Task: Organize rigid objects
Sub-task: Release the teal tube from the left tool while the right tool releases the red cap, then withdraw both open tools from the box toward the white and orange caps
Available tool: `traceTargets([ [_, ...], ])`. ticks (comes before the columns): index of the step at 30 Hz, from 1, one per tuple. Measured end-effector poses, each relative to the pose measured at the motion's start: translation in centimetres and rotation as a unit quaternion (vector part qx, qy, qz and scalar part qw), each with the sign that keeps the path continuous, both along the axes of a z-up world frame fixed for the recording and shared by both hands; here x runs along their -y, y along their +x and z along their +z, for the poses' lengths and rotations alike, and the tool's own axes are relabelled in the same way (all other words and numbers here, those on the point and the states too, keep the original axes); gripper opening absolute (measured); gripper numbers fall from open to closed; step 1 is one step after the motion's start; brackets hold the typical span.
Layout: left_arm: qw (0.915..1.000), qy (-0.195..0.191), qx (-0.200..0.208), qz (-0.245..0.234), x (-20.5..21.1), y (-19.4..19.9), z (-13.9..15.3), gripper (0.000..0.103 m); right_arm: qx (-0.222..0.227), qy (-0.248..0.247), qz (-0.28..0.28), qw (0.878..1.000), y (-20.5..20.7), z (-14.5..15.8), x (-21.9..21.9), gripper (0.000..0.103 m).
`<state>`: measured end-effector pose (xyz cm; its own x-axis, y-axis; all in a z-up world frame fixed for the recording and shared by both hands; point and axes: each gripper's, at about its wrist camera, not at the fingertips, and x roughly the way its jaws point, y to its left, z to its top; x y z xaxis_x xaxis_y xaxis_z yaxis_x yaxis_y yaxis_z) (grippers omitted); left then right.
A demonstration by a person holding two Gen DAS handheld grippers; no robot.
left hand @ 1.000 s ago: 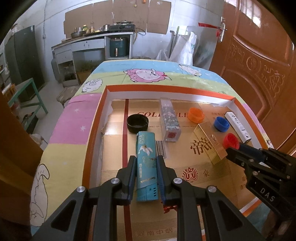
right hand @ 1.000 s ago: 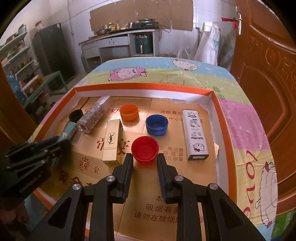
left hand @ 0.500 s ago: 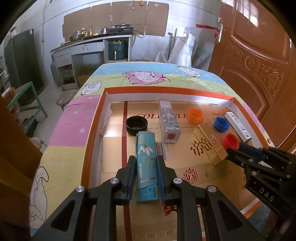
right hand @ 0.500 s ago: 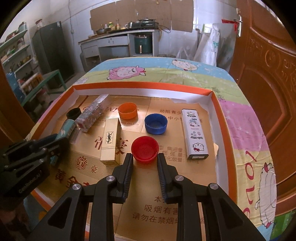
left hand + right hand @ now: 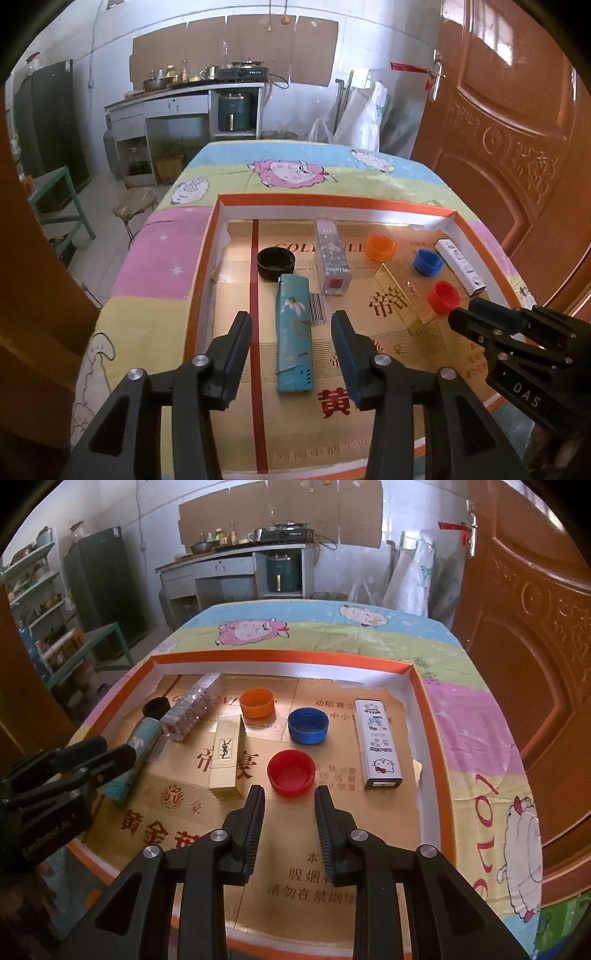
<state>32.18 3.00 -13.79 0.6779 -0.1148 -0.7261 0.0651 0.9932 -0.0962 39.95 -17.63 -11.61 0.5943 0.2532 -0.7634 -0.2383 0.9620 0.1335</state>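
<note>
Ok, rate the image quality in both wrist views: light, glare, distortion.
Left wrist view: daylight, dark fisheye corners, the brown wooden door bows and washes orange at the edge; faint sheen on the gold cardboard tray floor. Right wrist view: same curving, glare patch behind the orange plastic cap; objects sharp, open right claw crisp.

White walls, wooden door (image 5: pixel 517 129) (right), kitchen counter (image 5: pixel 177 98).

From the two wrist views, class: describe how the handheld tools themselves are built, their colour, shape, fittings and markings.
Both the left tool and the right tool are matte black plastic, with two long tapering fingers, silver round screws at the joints and triangular cut-outs in the arms. The finger pads look ribbed and dark blue. White lettering marks each body's side. No cables show.
</note>
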Motion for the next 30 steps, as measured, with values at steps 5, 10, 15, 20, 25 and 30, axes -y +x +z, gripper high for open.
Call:
traceTargets([
  [5, 1.0000, 0.001, 0.007, 0.001, -0.1, -0.9, 1.1, 0.045, 0.004, 0.004, -0.005, 1.000, -1.2, 0.8, 0.4, 0.028],
  [10, 0.9999, 0.002, 0.015, 0.000, 0.1, -2.1, 2.2, 0.045, 0.010, 0.006, -0.009, 1.000, -2.7, 1.8, 0.7, 0.028],
  [15, 0.9997, 0.003, 0.024, 0.000, 0.3, -3.5, 3.4, 0.045, 0.018, 0.008, -0.014, 1.000, -4.0, 3.1, 1.2, 0.028],
  [20, 0.9995, 0.005, 0.033, 0.000, 0.4, -5.0, 4.6, 0.045, 0.030, 0.011, -0.013, 0.999, -5.6, 4.4, 1.4, 0.028],
  [25, 0.9991, 0.007, 0.042, -0.005, 0.6, -6.4, 5.7, 0.045, 0.040, 0.012, -0.014, 0.999, -7.4, 5.6, 1.5, 0.028],
  [30, 0.9988, 0.007, 0.048, -0.008, 0.7, -7.9, 6.4, 0.045, 0.050, 0.013, -0.018, 0.999, -9.0, 6.7, 2.0, 0.028],
])
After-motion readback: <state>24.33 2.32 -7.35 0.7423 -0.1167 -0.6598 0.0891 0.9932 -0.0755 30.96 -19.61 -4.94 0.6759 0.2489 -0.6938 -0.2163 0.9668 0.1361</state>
